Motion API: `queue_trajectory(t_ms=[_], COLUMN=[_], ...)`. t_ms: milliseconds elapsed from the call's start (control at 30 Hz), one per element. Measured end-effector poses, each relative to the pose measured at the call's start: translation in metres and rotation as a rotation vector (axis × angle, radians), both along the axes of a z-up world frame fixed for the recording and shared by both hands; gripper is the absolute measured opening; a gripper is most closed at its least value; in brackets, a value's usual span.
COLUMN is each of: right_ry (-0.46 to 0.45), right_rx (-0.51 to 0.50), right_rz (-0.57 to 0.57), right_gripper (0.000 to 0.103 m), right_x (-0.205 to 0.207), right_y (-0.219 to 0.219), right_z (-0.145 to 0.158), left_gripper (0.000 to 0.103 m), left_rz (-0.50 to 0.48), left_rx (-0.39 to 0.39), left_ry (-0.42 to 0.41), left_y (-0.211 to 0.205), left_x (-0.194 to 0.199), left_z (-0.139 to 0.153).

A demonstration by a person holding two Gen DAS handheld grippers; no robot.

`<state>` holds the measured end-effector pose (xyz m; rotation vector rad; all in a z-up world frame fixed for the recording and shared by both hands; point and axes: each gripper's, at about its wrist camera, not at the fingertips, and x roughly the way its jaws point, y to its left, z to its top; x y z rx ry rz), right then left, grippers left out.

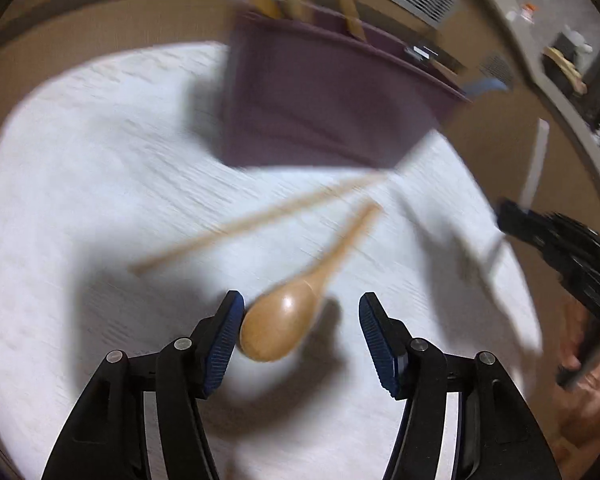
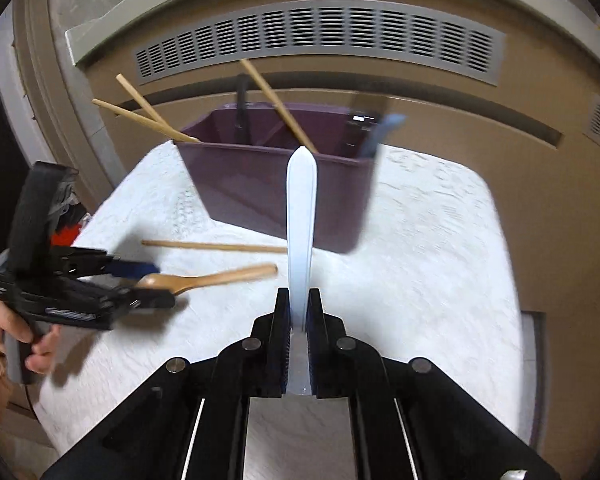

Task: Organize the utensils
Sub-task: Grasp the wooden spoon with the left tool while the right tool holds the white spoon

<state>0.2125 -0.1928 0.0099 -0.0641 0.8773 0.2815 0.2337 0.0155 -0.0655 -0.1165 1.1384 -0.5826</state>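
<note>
Several sticks already stand in the purple bin [image 2: 276, 196] at upper centre. Your right tongs [image 2: 299, 320] clamp a white utensil [image 2: 300, 216]; your left tongs [image 1: 300, 332] gape around the spoon [image 1: 284, 328] (ungripped). One chopstick [image 2: 216, 246] lies on the worktop [image 2: 420, 260].

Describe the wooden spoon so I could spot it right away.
Start at the purple plastic utensil bin standing on the white textured cloth. On the cloth in front of the bin lie a thin wooden chopstick and the light-brown wooden spoon. Only the spoon ends in a rounded oval bowl, between the open left gripper fingers.
</note>
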Motion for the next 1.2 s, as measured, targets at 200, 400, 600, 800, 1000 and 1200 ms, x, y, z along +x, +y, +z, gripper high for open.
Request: queue_trajectory(t_ms=[200,400,600,800,1000,1200], right_ry=[-0.007,0.014,0.005,-0.005,-0.004,-0.018], right_rx=[-0.01,0.038,0.038,0.048,0.071,0.062], right_rz=[-0.044,-0.07,-0.067,-0.051,-0.051,-0.055], right_gripper=[0.006,0.007,0.007,0.007,0.007,0.007], right_x=[-0.016,-0.021,-0.031,-0.041,-0.045,-0.052], right_y=[-0.026,-0.034,-0.032,-0.037,-0.039,-0.036], right_z=[-0.002,-0.012,-0.016,-0.017,-0.018,-0.014], left_gripper=[0.06,0.058,0.026,0.02,0.016,0.011], left_rz=[-0.224,-0.127,-0.114,-0.134,-0.115,-0.064], left_rx=[0.037,0.199,0.352,0.437,0.414,0.265], left_ry=[0.041,-0.139,-0.11,-0.066,-0.031,-0.08], left_y=[-0.045,-0.068,-0.096,-0.112,-0.115,-0.09], left_x=[-0.045,-0.028,0.013,0.025,0.039,0.022], left_z=[0.006,0.027,0.01,0.005,0.003,0.014])
